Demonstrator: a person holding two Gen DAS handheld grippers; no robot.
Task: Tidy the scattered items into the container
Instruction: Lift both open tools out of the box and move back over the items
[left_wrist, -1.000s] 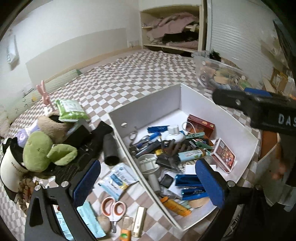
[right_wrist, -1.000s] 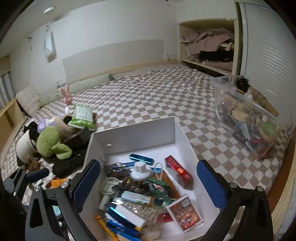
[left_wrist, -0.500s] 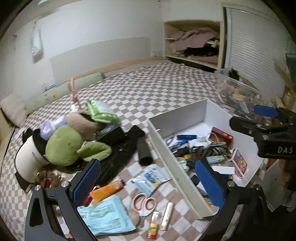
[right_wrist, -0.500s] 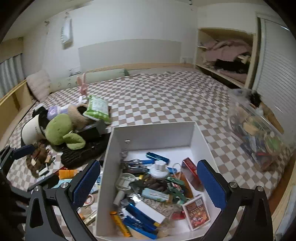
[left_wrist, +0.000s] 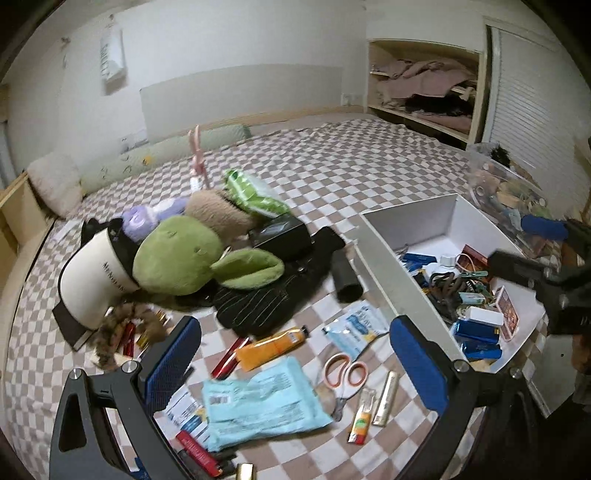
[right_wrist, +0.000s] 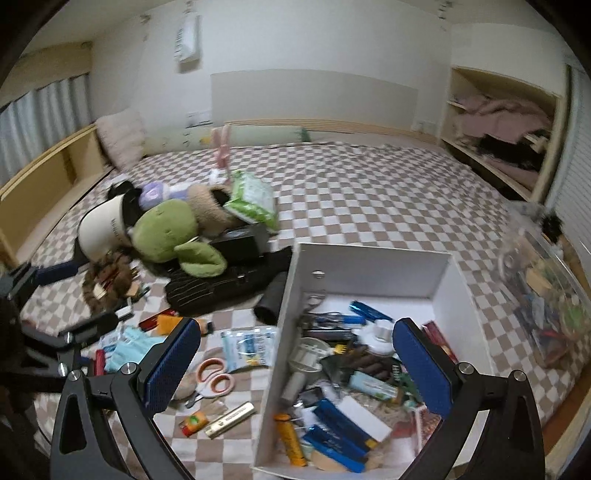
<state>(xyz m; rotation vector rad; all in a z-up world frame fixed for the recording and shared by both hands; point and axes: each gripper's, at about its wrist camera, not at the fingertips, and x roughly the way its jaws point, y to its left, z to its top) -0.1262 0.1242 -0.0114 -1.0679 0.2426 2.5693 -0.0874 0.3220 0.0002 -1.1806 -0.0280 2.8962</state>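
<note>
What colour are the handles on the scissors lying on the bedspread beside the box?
Pale orange-pink handles on the scissors, clearest in the left wrist view.

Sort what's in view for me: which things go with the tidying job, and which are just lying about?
Job: white box, scissors, orange tube, light-blue packet, wipes pack, gold harmonica.

Lying about: clear bin, pillow, shelf clothes.
</note>
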